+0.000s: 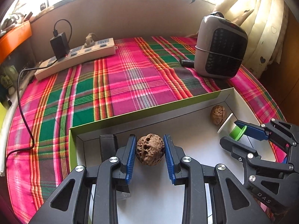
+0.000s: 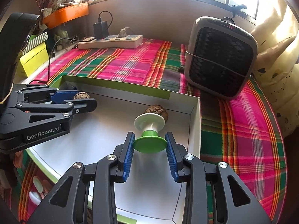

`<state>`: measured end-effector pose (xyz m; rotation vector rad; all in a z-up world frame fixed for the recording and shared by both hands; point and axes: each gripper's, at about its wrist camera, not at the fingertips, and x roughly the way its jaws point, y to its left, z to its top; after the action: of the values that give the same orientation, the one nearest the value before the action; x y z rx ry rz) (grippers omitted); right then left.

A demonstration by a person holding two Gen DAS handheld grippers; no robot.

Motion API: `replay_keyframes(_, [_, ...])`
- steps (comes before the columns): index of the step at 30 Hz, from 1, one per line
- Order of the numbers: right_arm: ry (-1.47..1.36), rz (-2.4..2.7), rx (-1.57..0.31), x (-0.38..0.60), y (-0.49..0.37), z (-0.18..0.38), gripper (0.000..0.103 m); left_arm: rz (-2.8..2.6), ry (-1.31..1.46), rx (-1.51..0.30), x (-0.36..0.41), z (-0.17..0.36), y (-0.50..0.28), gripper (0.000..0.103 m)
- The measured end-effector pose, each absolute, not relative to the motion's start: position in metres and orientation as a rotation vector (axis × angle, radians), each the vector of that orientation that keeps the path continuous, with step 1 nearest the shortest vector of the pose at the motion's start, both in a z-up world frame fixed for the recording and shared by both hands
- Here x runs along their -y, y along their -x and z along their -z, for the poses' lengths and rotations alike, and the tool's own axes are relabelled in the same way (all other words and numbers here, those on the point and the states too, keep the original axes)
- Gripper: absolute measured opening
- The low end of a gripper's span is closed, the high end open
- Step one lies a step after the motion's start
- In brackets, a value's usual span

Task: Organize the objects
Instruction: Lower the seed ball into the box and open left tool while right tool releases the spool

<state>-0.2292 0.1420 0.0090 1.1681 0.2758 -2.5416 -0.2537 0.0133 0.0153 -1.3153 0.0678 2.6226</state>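
While I hold both grippers inside the white box (image 1: 186,130), my left gripper (image 1: 150,150) clamps a walnut (image 1: 150,149) and my right gripper (image 2: 150,143) clamps a spool (image 2: 150,132) (green end), near a second walnut (image 2: 158,110).

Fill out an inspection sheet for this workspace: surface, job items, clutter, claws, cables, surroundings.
Surface: plaid cloth covers the table; a shallow white box with green rim sits on it.
Job's things: one walnut between the left claw's pads; a second walnut in the box's far corner; a green and white spool lying in the box.
Clutter: small heater; orange tray.
Claws: left claw shut on the near walnut; right claw shut on the spool's green flange.
Cables: power strip with black charger; black cable trailing across the cloth.
Surroundings: bright window, curtain at the right.
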Motion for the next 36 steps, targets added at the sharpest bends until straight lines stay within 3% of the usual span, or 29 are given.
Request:
replay_keyframes(17, [-1.172,2.547,-0.282,-0.1397,0.2297,-0.0081,0.035,-2.611,1.345,-0.086,-0.0158,-0.0132,0.2558,0.028])
replay_keyframes(25, [-1.175,2.548,-0.278,-0.1395,0.2294,-0.0083,0.035,-2.612,1.346,-0.080,-0.0157,-0.0133,0.2556,0.034])
replay_keyframes(36, [-1.165,2.548,-0.269,-0.1383,0.2274,-0.0092,0.044,-2.616,1.346,-0.072,-0.0161,-0.0141,0.2543,0.037])
